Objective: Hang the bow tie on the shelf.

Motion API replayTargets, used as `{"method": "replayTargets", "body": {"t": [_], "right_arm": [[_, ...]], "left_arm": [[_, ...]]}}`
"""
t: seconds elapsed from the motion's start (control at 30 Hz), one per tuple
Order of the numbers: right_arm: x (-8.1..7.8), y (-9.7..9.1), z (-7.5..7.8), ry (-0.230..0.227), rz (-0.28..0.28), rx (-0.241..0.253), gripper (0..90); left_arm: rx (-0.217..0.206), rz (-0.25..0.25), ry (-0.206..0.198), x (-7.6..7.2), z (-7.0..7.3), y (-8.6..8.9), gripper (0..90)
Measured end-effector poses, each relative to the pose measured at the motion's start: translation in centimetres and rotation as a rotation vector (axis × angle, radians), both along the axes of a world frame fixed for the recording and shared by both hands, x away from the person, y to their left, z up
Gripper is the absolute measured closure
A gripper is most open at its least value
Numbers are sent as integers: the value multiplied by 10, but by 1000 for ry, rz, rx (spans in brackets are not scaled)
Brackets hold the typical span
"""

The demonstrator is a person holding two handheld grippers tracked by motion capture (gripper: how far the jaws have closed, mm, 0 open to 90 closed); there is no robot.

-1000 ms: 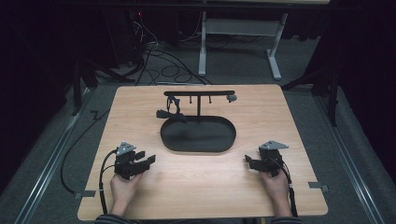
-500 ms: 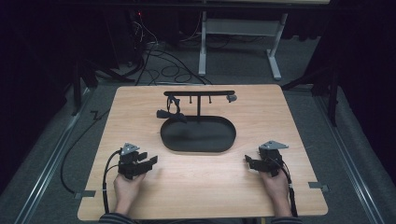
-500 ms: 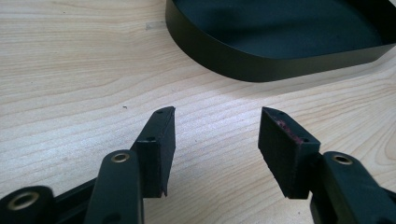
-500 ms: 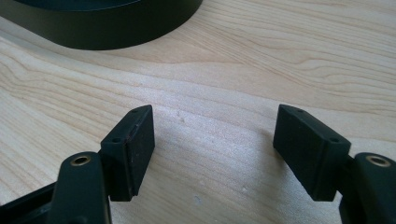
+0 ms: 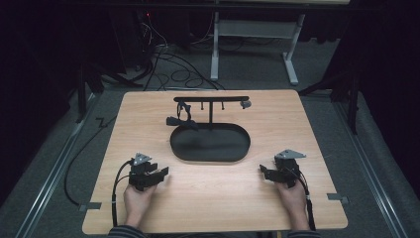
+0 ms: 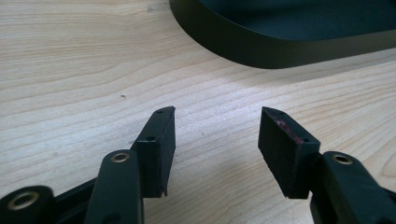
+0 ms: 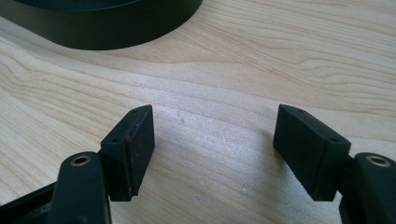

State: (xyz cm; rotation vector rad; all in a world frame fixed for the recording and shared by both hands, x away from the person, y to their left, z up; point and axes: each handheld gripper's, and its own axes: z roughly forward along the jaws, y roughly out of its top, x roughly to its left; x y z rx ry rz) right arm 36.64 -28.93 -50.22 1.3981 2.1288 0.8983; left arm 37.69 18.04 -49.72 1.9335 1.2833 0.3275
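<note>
Both tools, left (image 5: 161, 173) and right (image 5: 264, 172), spread, empty, flanking black tray (image 5: 210, 154).

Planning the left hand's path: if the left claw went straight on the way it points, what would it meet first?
Probably the near wall of the black oval tray; the left claw stands open with bare table before it.

Black tray (image 5: 210, 144) on light wood-grain table (image 5: 297, 124)
</note>
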Motion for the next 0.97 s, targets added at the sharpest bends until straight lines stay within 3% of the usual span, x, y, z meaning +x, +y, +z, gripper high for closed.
{"method": "replayTargets", "body": {"t": [0.2,0.33,0.5,0.6,0.97], "right_arm": [[0,0,0,0,0,0,307],[0,0,0,0,0,0,306],[0,0,0,0,0,-1,306],[0,0,0,1,1,-1,306],[0,0,0,1,1,0,306]], "left_arm": [[17,-1,-7,2,-4,-5,467],[38,3,-34,2,-6,-7,467],[111,-9,-100,-1,-10,-15,438],[150,-11,-109,-2,-10,-19,427],[147,-23,-104,-3,-10,-21,330]]}}
